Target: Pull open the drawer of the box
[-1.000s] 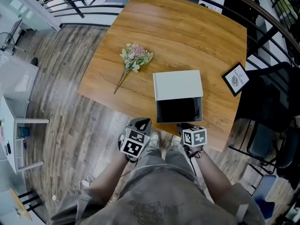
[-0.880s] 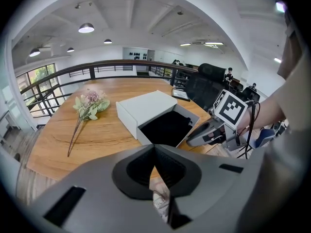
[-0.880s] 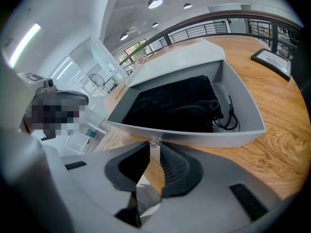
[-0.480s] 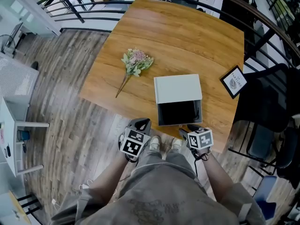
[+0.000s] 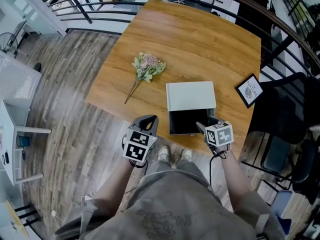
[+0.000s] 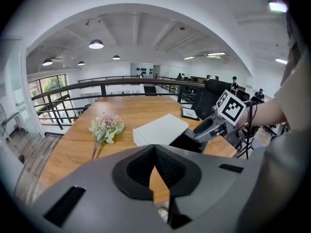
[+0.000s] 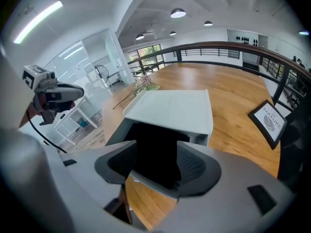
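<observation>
The white box (image 5: pixel 191 96) sits near the table's front edge, its drawer (image 5: pixel 188 122) pulled out towards me with a dark, empty inside. My right gripper (image 5: pixel 202 126) is at the drawer's front right corner. In the right gripper view its jaws (image 7: pixel 155 161) are opening, with the drawer's front lip (image 7: pixel 151 181) in the gap and the pads off it. My left gripper (image 5: pixel 149 120) hangs off the table's front edge, left of the drawer. It is shut on nothing (image 6: pixel 154 164). The left gripper view shows the box (image 6: pixel 160 130) and the right gripper (image 6: pixel 201 130).
A small bunch of flowers (image 5: pixel 146 68) lies on the wooden table (image 5: pixel 200 39) left of the box. A framed picture (image 5: pixel 250 90) lies at the right edge. A black railing (image 5: pixel 280 29) and a dark chair (image 5: pixel 287 109) border the table's right side. My legs and shoes (image 5: pixel 172 155) are below.
My right gripper has moved up and right from below the drawer's front to its right front corner, and its jaws have spread. The left gripper shifted slightly left.
</observation>
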`<state>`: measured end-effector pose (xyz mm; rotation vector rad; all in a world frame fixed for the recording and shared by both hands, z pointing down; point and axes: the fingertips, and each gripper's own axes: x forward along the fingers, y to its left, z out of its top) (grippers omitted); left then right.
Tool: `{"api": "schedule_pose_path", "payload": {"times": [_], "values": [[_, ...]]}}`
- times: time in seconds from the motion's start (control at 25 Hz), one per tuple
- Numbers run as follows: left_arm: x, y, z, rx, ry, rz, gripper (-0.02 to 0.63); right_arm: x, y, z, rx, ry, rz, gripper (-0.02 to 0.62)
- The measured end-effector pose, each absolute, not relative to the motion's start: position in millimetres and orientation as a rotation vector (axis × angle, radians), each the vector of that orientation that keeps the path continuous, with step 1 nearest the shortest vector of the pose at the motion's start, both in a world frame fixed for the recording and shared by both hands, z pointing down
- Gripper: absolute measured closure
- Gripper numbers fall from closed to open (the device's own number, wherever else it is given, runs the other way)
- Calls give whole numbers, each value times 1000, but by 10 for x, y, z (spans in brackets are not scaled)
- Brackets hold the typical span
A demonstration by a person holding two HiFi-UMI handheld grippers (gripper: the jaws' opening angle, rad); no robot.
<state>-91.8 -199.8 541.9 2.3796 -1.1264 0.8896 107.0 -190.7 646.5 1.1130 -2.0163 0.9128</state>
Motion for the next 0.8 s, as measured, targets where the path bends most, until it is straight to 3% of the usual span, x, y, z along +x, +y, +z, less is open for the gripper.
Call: {"api": "schedule_pose_path", "payload": {"times": [0.8], "values": [[-964, -2130, 5477, 2358, -1164, 911, 591, 1174, -2073, 6482, 1163, -2009, 961, 336]]}}
